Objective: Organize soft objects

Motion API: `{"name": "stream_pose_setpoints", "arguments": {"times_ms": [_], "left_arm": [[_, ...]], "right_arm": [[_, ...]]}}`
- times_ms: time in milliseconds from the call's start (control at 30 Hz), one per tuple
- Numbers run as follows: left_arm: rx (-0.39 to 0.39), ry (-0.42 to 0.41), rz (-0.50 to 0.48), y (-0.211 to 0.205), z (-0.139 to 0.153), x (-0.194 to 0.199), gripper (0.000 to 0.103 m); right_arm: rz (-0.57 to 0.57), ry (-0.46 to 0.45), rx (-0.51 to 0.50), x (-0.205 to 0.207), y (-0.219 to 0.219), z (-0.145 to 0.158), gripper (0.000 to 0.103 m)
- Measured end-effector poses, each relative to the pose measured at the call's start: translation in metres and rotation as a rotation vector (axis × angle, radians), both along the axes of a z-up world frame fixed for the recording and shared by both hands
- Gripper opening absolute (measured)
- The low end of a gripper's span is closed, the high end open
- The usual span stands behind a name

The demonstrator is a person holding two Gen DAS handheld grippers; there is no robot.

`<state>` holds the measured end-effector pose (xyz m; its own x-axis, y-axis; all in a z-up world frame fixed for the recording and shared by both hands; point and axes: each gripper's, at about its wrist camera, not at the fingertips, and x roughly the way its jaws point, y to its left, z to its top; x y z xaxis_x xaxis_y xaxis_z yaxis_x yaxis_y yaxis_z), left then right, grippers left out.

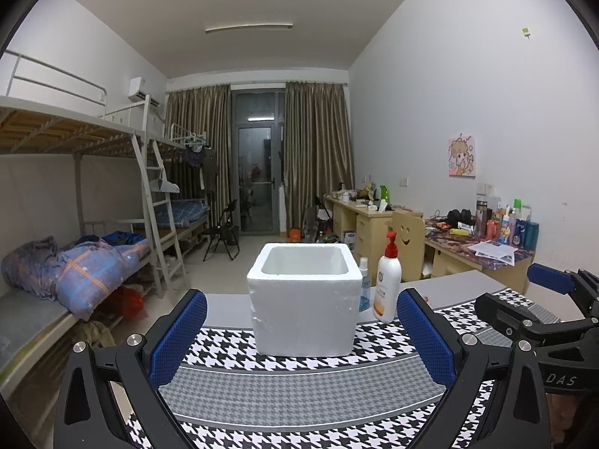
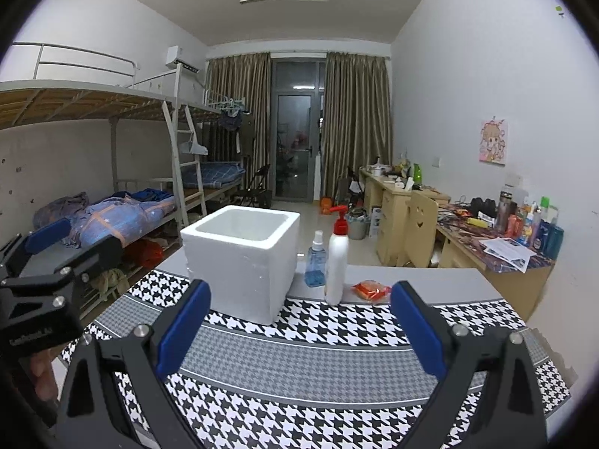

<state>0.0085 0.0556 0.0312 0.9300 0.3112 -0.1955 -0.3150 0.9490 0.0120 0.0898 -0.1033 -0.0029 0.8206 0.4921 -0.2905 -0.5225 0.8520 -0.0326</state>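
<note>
A white foam box (image 1: 304,299) stands open-topped on the houndstooth mat; it also shows in the right wrist view (image 2: 239,258). A small orange-red soft packet (image 2: 371,291) lies on the table right of the pump bottle. My left gripper (image 1: 301,336) is open and empty, just in front of the box. My right gripper (image 2: 299,331) is open and empty, in front of the box and the packet. The right gripper also shows at the right of the left wrist view (image 1: 539,299), and the left gripper at the left of the right wrist view (image 2: 48,258).
A white pump bottle with red top (image 1: 387,280) (image 2: 337,262) and a blue spray bottle (image 1: 364,288) (image 2: 316,263) stand right of the box. The houndstooth mat (image 2: 307,374) covers the grey table. Beds lie left, desks right.
</note>
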Motion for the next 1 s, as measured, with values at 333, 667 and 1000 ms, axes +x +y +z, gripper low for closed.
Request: {"name": "stream_pose_setpoints", "arguments": {"times_ms": [333, 667, 1000], "left_arm": [[-0.001, 0.004, -0.002, -0.006, -0.016, -0.005, 0.102], [-0.008, 0.029, -0.015, -0.010, -0.029, -0.003, 0.102], [-0.019, 0.042, -0.023, -0.006, -0.037, -0.002, 0.102]], "right_arm": [[-0.023, -0.012, 0.032, -0.004, -0.019, -0.016, 0.099], [-0.036, 0.011, 0.033, -0.002, -0.025, -0.030, 0.099], [-0.033, 0.037, 0.029, -0.001, -0.027, -0.037, 0.099]]}}
